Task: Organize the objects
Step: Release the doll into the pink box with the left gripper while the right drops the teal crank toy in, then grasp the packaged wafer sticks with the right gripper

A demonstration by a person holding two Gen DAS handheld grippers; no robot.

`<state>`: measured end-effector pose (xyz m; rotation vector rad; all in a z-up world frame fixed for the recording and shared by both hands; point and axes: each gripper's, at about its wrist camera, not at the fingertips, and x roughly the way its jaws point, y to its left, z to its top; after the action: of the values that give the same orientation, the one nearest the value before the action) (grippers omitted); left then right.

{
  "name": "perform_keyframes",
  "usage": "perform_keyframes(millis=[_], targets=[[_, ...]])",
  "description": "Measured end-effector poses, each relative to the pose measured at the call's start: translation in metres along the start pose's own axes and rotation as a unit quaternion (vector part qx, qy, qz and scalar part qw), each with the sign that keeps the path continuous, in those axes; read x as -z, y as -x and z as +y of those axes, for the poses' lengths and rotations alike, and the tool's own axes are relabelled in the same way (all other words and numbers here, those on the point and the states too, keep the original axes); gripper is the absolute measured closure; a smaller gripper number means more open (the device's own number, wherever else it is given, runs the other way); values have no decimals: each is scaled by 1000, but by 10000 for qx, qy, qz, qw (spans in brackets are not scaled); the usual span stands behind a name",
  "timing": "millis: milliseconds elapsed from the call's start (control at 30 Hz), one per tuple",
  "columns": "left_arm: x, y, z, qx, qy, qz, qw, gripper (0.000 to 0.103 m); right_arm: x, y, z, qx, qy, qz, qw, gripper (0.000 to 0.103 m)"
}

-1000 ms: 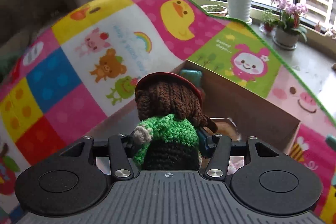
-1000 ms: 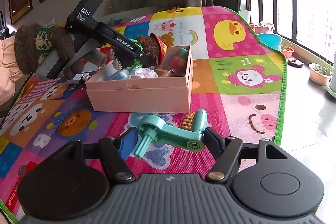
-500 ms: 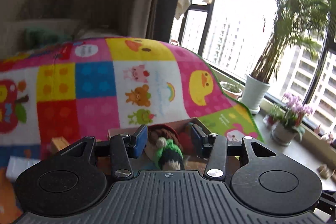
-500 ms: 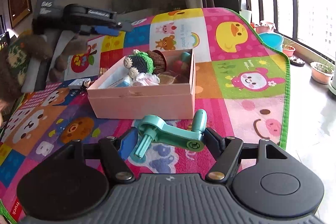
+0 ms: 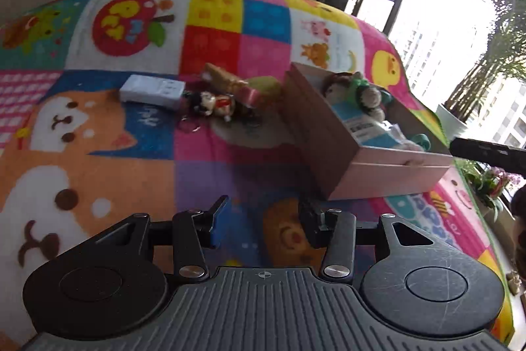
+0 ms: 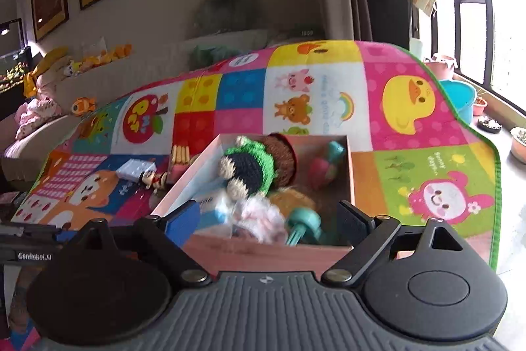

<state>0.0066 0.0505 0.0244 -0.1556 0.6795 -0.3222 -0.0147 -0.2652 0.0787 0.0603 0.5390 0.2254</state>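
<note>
A pink cardboard box [image 5: 391,173] [image 6: 263,249] stands on the colourful play mat. The crochet doll [image 6: 256,163] [image 5: 355,91] lies inside it among other toys. The teal plastic crank toy [image 6: 304,224] lies in the box's near corner, between my right fingertips but free of them. My right gripper [image 6: 269,219] is open over the box's near edge. My left gripper [image 5: 263,219] is open and empty, low over the mat to the left of the box.
A small figurine keychain [image 5: 213,104], a white flat box [image 5: 151,91] and a wafer-like block with a pink piece [image 5: 230,81] lie on the mat [image 5: 98,137] left of the box. Plant pots stand on the window sill at the right.
The left gripper let go of the crochet doll into the box and drew back to the left. The right gripper carried the teal crank to the box and opened; the crank now lies inside.
</note>
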Motion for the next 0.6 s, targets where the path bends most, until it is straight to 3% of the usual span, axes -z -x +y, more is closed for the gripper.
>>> perform_keyframes(millis=[100, 167, 333, 467, 600], targets=[[3, 6, 15, -284, -8, -248, 9993, 54, 16, 1, 21, -9, 352, 258, 9990, 12], [-1, 5, 32, -273, 338, -274, 9987, 54, 14, 2, 34, -55, 513, 303, 9982, 12], [-3, 7, 70, -441, 888, -510, 9938, 54, -31, -12, 69, -495, 521, 345, 9968, 11], [6, 14, 99, -149, 1555, -711, 9852, 54, -83, -71, 102, -978, 85, 803, 9919, 3], [9, 22, 106, -9, 1711, -965, 9805, 54, -115, -163, 142, -738, 292, 1407, 9869, 3]])
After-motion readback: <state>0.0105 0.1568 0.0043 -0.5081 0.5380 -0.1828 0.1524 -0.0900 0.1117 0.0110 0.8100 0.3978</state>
